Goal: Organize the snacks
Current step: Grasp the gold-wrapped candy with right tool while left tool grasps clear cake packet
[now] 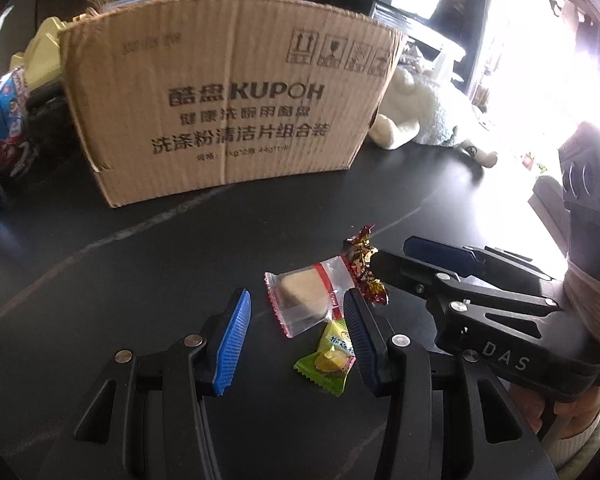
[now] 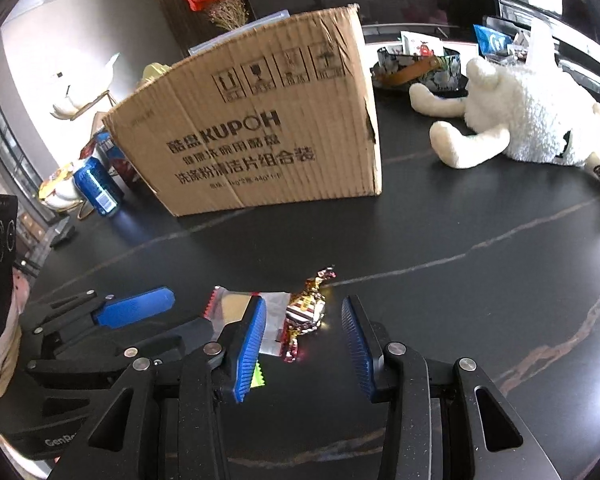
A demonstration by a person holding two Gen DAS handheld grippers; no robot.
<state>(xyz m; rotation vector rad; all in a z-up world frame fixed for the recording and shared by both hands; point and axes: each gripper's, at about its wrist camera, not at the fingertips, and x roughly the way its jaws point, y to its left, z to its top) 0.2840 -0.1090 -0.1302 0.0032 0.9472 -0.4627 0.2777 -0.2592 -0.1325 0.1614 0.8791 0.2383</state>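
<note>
Left tongs [image 1: 296, 340] released, blue pads spread wide, low over the dark desk [image 1: 140, 280]. Between the pads: part of a clear packet with a pale cake [image 1: 304, 300] inside, red strip along its top, and a green candy [image 1: 328, 360] lying flat on the desk, touching the packet's near corner. The right pad of the left tongs sits over the edge of both.

Right tongs [image 2: 304, 340] also released, gap wide. A candy in red-and-gold foil [image 2: 306, 308] lies on the desk between its pads, nearer the left pad, not touched by either as far as the right wrist view shows. The clear packet [image 2: 236, 304] lies just left of it, partly behind the left pad. A sliver of the green candy [image 2: 259, 378] shows below that pad.

In the left wrist view the right tongs [image 1: 388, 256] come in from the right, tips at the foil candy [image 1: 364, 264], which touches the packet's far right corner. In the right wrist view the left tongs [image 2: 180, 316] come in from the left.

All three snacks cluster mid-desk, toward the near edge. Behind them stands a cardboard box [image 1: 228, 100], printed "KUPOH", upright, well apart from the snacks. A white plush toy [image 2: 520, 120] lies right of the box. A blue can [image 2: 96, 188] stands left of it.
</note>
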